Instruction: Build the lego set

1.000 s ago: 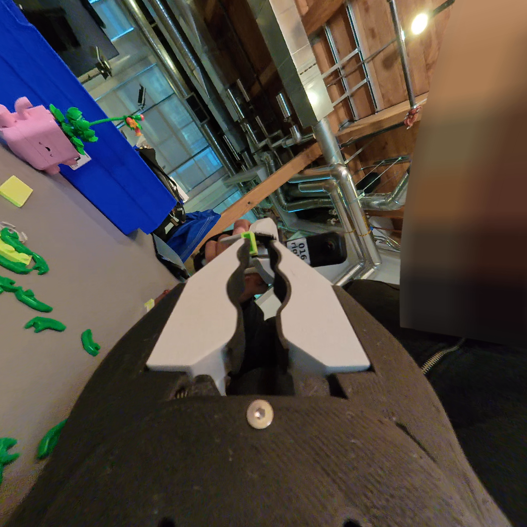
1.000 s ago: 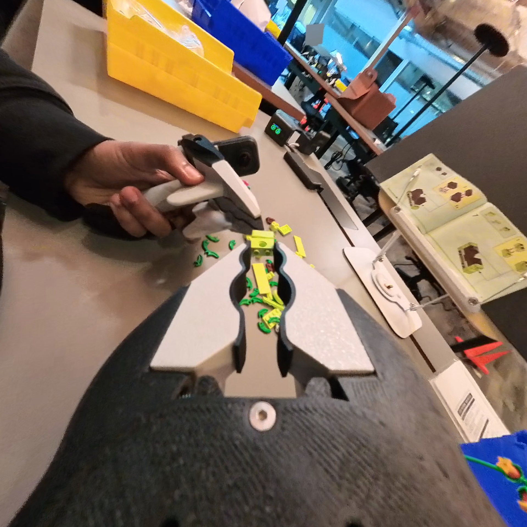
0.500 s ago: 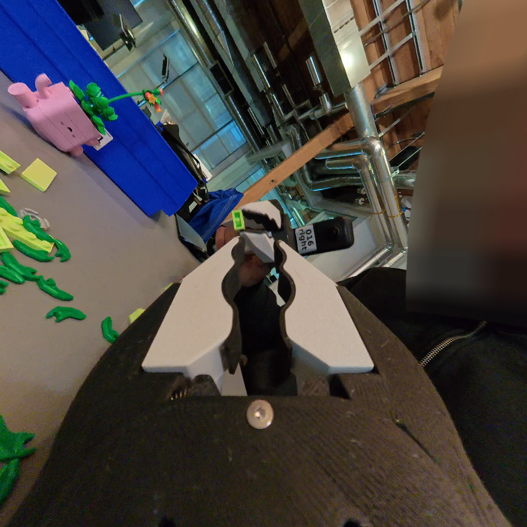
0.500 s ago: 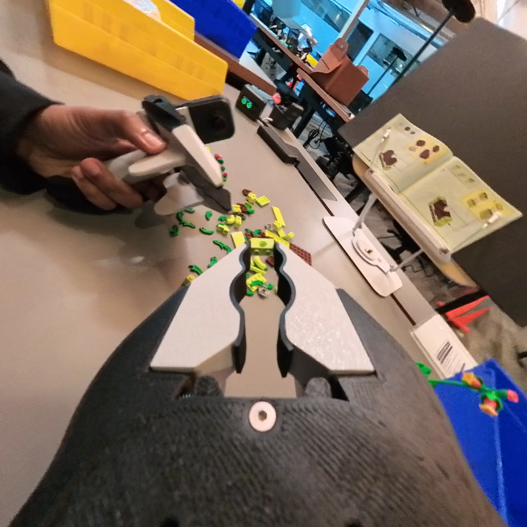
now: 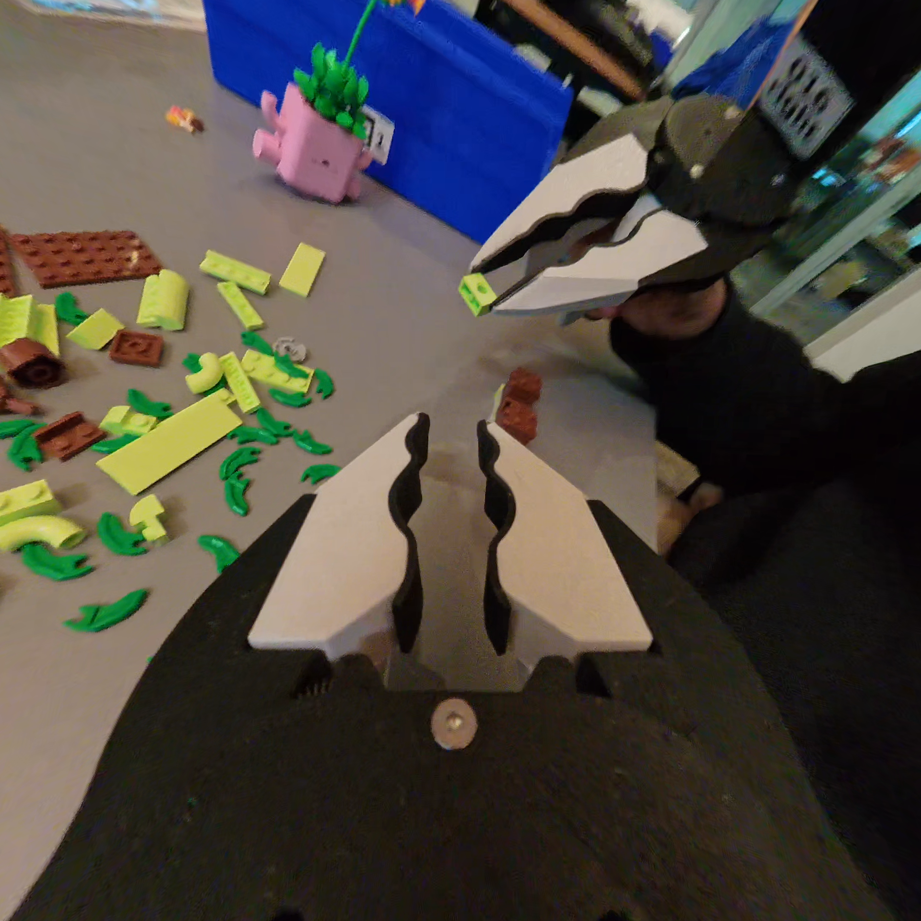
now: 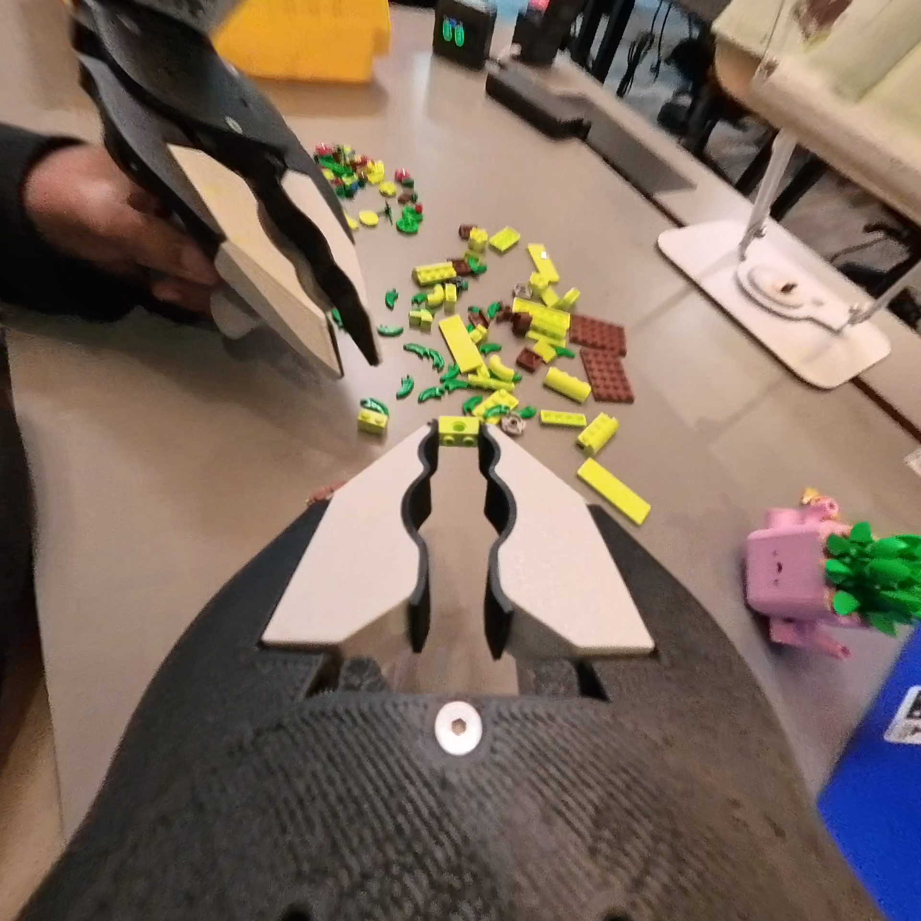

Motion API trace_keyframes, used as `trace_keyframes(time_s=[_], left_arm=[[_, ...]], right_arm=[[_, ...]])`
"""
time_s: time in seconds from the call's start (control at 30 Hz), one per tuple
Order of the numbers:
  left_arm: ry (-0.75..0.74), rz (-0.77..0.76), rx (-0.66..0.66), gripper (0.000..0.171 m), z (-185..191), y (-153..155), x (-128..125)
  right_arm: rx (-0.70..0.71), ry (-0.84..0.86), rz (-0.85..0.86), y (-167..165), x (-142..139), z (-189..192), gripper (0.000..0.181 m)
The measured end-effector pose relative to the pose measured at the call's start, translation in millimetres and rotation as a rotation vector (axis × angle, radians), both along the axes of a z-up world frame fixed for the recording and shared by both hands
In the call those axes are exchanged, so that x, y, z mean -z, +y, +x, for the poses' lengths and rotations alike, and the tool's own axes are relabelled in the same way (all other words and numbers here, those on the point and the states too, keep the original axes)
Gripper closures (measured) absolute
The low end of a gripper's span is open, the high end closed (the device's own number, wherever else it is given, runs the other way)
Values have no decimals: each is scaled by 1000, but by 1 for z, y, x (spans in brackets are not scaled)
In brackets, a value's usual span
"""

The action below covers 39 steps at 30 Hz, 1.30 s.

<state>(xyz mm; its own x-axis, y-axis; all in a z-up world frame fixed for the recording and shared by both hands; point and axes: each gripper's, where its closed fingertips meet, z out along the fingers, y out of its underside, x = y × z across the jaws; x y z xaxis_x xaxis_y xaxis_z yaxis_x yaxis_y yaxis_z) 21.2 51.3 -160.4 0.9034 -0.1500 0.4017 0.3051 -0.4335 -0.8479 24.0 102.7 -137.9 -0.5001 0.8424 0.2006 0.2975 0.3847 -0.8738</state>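
Grey tabletop (image 5: 408,279) spreads under both my tongs, strewn with loose lego pieces (image 6: 498,349): lime plates, green leaf bits and brown plates. My right tongs (image 6: 458,432) are clenched on a small lime brick (image 6: 459,430), pinched right at the fingertips and held above the table; in the left wrist view that same brick (image 5: 477,294) pokes out from the tips of the right tongs (image 5: 491,294), up and to the right of my left tongs. My left tongs (image 5: 452,423) are released, a clear gap between the tips and nothing in them; they hover over bare table, with a small brown stack (image 5: 521,408) just beyond the right fingertip and the scatter of pieces off to the left. Farther ahead and left of the left tongs stands a pink lego planter (image 5: 311,144) with green foliage, against a blue bin (image 5: 448,114). From the right tongs, that planter (image 6: 787,578) sits off to the right, and a yellow bin (image 6: 309,45) lies far ahead.
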Motion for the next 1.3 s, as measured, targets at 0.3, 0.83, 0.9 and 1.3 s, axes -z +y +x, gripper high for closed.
trace_keyframes(time_s=[0.3,0.83,0.9,1.3], left_arm=[[62,-192,-30,152,4,-1,29],[-6,-279,-73,171,9,47,42],[-30,-279,-64,171,12,64,42],[9,-203,-61,165,17,78,30]], right_arm=[[73,-78,25,15,20,7,168],[109,-18,-5,27,14,25,168],[118,-26,-10,31,17,27,168],[171,-186,47,55,55,39,168]])
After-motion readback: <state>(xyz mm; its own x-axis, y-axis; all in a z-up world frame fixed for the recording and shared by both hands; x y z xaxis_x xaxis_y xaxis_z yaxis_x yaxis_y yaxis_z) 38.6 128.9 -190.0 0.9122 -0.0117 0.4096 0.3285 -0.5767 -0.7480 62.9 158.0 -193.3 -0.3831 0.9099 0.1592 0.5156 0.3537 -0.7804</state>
